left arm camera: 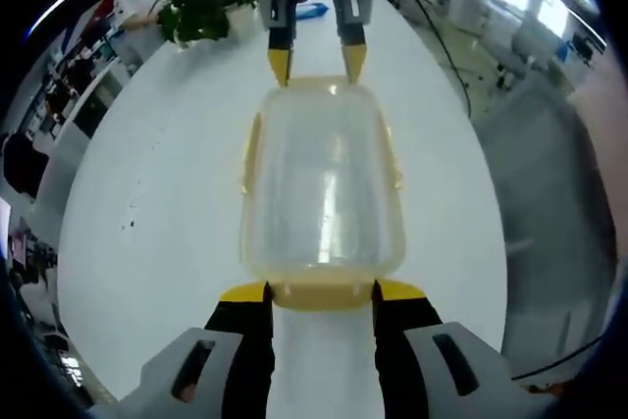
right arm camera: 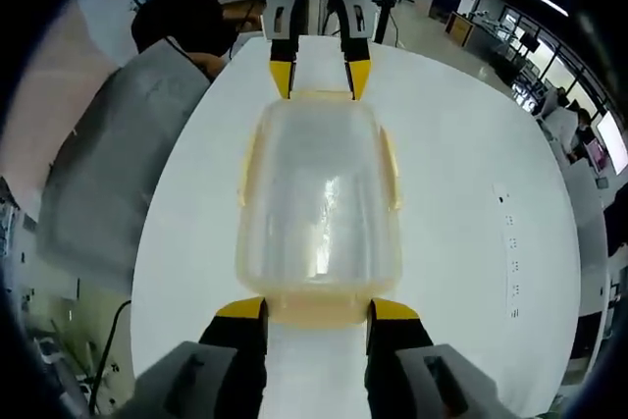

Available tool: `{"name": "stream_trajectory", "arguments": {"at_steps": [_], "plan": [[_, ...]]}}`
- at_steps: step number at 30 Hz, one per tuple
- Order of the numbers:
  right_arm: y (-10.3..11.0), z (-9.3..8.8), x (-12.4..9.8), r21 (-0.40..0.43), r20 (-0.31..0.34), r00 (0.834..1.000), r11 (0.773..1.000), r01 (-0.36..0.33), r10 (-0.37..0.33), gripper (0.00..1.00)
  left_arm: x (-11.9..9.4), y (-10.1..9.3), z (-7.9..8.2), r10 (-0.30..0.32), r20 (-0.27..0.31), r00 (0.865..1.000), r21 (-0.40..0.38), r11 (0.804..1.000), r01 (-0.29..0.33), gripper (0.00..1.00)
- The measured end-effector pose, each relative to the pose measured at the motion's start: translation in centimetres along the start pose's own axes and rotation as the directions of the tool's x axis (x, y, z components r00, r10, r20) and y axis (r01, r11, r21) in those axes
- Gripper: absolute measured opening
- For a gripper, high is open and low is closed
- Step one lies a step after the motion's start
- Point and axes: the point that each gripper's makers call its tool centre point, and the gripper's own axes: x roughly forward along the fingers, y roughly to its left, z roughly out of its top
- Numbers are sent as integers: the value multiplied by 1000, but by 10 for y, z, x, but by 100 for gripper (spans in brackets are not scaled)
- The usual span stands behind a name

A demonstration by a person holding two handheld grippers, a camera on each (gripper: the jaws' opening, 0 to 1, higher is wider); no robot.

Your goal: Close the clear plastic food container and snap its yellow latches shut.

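in the left gripper view, my left gripper (left arm camera: 322, 291) sat low with its two yellow tips spread apart, one on each side of the near end of the clear container (left arm camera: 322, 183). the tips were just beside the yellow end latch (left arm camera: 322, 293), but i could not tell if they touched it. the container stood on the white table (left arm camera: 147, 203), and its long way ran straight away from me, toward the right gripper (left arm camera: 316, 64) at the far end. that one also had its tips apart, near the far edge. a green plant (left arm camera: 201, 7) was well behind. in the right gripper view, it was the same the other way round: my right gripper (right arm camera: 317, 311) was open around the near end, and the left gripper (right arm camera: 317, 78) was open at the far end. the lid looked already down, i think. the long yellow side latches (right arm camera: 250, 159) lay between both tools, so each end latch was nearest its own gripper.
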Motion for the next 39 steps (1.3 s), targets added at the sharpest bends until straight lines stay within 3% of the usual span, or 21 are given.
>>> {"name": "stream_trajectory", "arguments": {"at_steps": [14, 39], "plan": [[-4, -12, 1, -14, -24, 1000, 1000, -18, 17, 37, 10, 1, 6, -3, 10, 1000, -24, 1000, 3, 37], [-11, -23, 15, -7, -31, 998, 999, -47, 47, 37, 23, 7, 4, -19, 8, 1000, -38, 999, 19, 37]]}}
